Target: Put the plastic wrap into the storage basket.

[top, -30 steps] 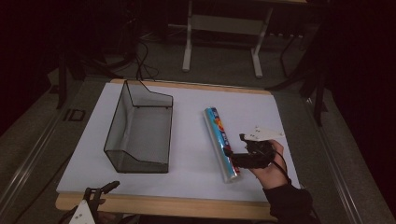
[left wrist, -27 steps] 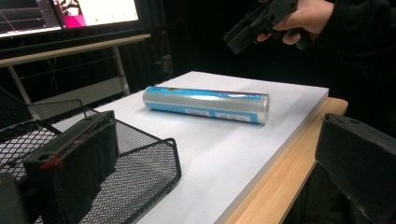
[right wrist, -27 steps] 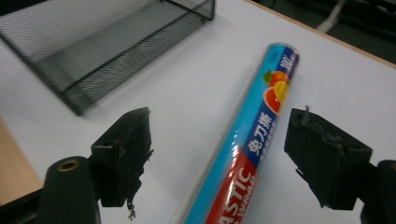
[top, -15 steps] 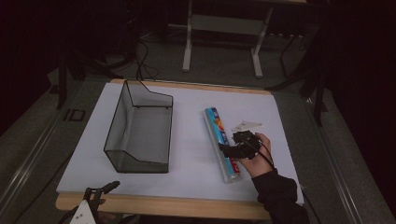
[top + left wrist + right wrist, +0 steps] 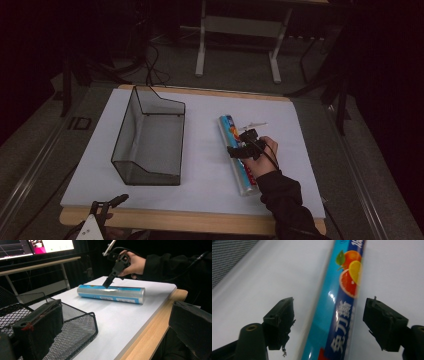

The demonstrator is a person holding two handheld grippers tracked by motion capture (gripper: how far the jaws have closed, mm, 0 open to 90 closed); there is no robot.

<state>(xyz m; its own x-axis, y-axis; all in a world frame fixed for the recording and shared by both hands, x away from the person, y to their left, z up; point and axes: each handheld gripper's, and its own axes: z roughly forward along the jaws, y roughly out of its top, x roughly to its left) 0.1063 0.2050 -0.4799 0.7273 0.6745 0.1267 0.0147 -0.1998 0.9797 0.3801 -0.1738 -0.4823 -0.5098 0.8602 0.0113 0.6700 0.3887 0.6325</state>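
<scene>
A long roll in blue wrap with citrus pictures lies on the white board, running front to back. My right gripper hangs just over its middle, pointing down. In the right gripper view the roll passes between the two jaws with a gap on each side; the jaws have just been opening and the gripper is open. The left gripper view shows that gripper tipped onto the roll. My left gripper rests open at the table's front left edge, nothing between its jaws.
A black wire mesh basket stands on the left half of the board, close to my left gripper. The wooden table edge runs along the front. A metal stand and cables are on the floor behind.
My right hand has moved left and down, from beside the roll to over its middle, with the jaws now on either side of it. The left gripper has stayed put.
</scene>
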